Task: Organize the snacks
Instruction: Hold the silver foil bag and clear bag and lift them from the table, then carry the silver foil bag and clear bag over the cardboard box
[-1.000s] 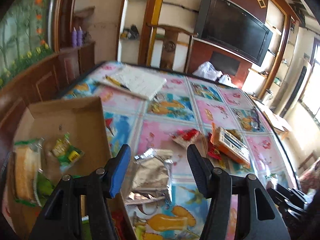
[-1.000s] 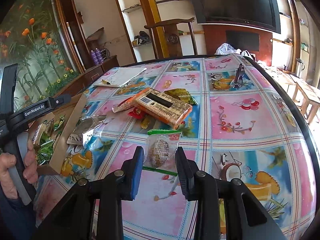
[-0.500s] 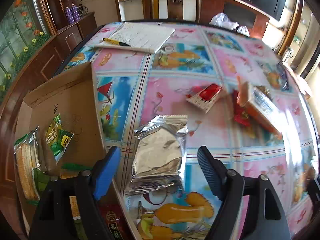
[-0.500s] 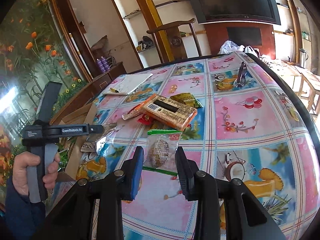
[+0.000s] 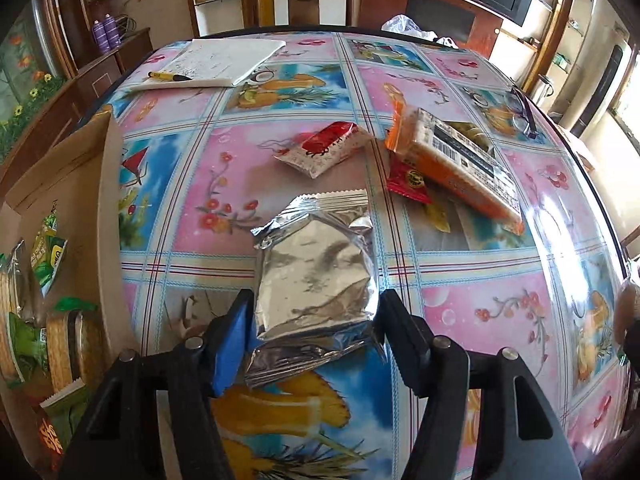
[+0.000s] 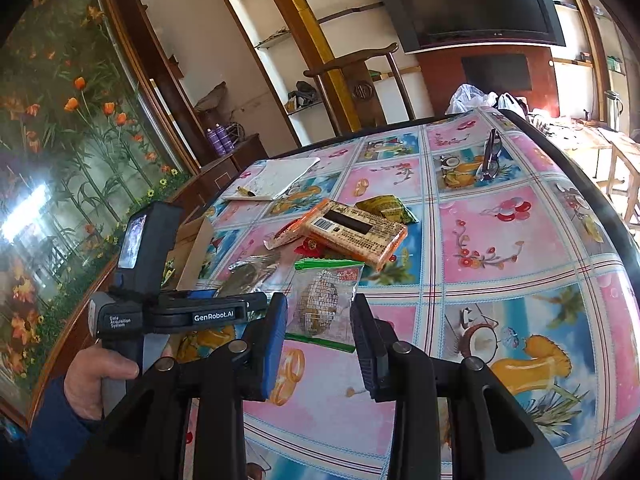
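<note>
Left wrist view sits low and close, looking steeply down the left claw at the counter and toward the far wall. Right wrist view looks forward along the right claw, from the near edge, angled left. Both share the orange pack and notebook.

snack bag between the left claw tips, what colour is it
Shiny silver foil bag, clearest in the left wrist view.
</note>
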Demonstrator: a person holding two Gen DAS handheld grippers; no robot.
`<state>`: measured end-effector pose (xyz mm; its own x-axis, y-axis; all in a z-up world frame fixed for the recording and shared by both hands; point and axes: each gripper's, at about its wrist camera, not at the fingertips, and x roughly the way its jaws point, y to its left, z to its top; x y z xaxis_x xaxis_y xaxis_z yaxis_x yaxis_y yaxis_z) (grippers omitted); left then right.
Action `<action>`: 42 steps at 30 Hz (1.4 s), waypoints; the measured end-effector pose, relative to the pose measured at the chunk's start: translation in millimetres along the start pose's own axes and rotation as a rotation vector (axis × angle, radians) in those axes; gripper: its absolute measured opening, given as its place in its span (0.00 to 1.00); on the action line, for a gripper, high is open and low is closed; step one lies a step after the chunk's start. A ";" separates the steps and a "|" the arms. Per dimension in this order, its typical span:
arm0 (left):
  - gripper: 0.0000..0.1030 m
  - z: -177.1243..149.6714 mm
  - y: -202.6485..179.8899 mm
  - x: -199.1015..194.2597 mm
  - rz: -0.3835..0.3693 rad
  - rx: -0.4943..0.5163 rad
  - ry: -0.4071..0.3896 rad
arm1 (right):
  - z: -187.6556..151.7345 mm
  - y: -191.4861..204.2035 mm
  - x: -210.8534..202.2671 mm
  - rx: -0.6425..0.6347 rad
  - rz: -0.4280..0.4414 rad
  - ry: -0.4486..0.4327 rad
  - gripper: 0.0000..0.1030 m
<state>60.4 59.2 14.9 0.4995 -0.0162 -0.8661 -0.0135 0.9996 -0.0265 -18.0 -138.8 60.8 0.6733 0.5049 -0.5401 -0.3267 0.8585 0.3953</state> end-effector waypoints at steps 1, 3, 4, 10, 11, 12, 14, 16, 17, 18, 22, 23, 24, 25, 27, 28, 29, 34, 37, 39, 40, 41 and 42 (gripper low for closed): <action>0.66 1.6 0.4 0.5 0.006 -0.004 -0.007 | 0.0 0.1 0.2 0.000 0.000 0.001 0.34; 0.71 5.1 3.5 2.8 0.016 -0.020 -0.009 | 0.0 -0.3 -0.2 -0.002 -0.005 -0.001 0.34; 0.71 6.0 3.9 4.5 0.010 -0.022 -0.009 | 0.1 -0.6 0.2 -0.002 -0.006 -0.001 0.34; 0.57 0.7 -1.2 5.5 0.037 0.001 -0.067 | -0.6 -1.3 3.6 -0.004 -0.013 0.009 0.34; 0.57 0.0 -0.5 5.2 0.034 -0.001 -0.077 | -0.8 -1.2 3.5 -0.005 -0.014 0.010 0.34; 0.57 -0.3 -0.7 5.2 0.032 0.000 -0.082 | -0.8 -1.2 4.1 -0.006 -0.016 0.011 0.34; 0.57 -0.5 -0.3 4.3 0.023 -0.005 -0.087 | -0.9 -1.7 6.1 -0.007 -0.021 0.017 0.34; 0.57 0.5 0.6 -0.1 0.002 -0.009 -0.104 | -1.3 -2.0 7.2 -0.008 -0.025 0.020 0.34; 0.57 0.0 0.3 -2.4 -0.002 -0.009 -0.111 | -1.4 -1.7 7.5 -0.009 -0.028 0.020 0.34; 0.57 0.6 0.4 -6.0 -0.008 -0.007 -0.125 | -1.5 -1.8 7.9 -0.011 -0.031 0.020 0.34; 0.57 1.9 1.4 -15.1 -0.037 -0.015 -0.154 | -1.8 -0.9 10.7 -0.018 -0.041 0.028 0.34; 0.57 2.2 1.8 -17.7 -0.040 -0.014 -0.163 | -2.1 -0.5 11.4 -0.020 -0.043 0.030 0.34; 0.57 3.0 2.3 -21.7 -0.042 -0.012 -0.177 | -2.3 0.0 12.3 -0.024 -0.047 0.031 0.34; 0.57 3.5 3.0 -24.7 -0.045 -0.012 -0.187 | -2.3 0.3 12.7 -0.027 -0.052 0.032 0.34; 0.57 5.0 5.9 -31.6 -0.059 -0.016 -0.205 | -2.6 -0.5 14.1 -0.028 -0.058 0.035 0.34; 0.57 5.0 7.1 -34.4 -0.062 -0.017 -0.212 | -2.8 -0.8 14.8 -0.029 -0.062 0.036 0.34; 0.57 5.6 9.2 -39.1 -0.065 -0.015 -0.223 | -2.9 -1.0 15.3 -0.031 -0.065 0.036 0.34; 0.57 8.5 36.0 -63.5 -0.072 -0.059 -0.278 | -5.2 2.2 26.1 -0.056 -0.089 0.053 0.34; 0.57 9.4 53.2 -69.9 -0.093 -0.097 -0.289 | -6.3 6.7 35.7 -0.055 -0.071 0.075 0.34; 0.57 9.3 62.4 -74.1 -0.088 -0.105 -0.298 | -6.2 14.2 43.7 -0.045 -0.048 0.092 0.34; 0.57 9.1 68.2 -76.0 -0.078 -0.111 -0.303 | -6.2 19.0 47.5 -0.043 -0.039 0.099 0.34; 0.57 8.4 72.7 -77.3 -0.072 -0.117 -0.307 | -6.0 26.0 52.9 -0.044 -0.027 0.108 0.34; 0.57 7.8 79.8 -78.8 -0.064 -0.127 -0.311 | -5.3 35.2 59.2 -0.050 -0.009 0.119 0.34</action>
<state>26.7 140.4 84.9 0.7426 -0.0512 -0.6677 -0.0713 0.9853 -0.1549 6.8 -78.2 38.8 0.5938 0.5014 -0.6293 -0.3554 0.8651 0.3539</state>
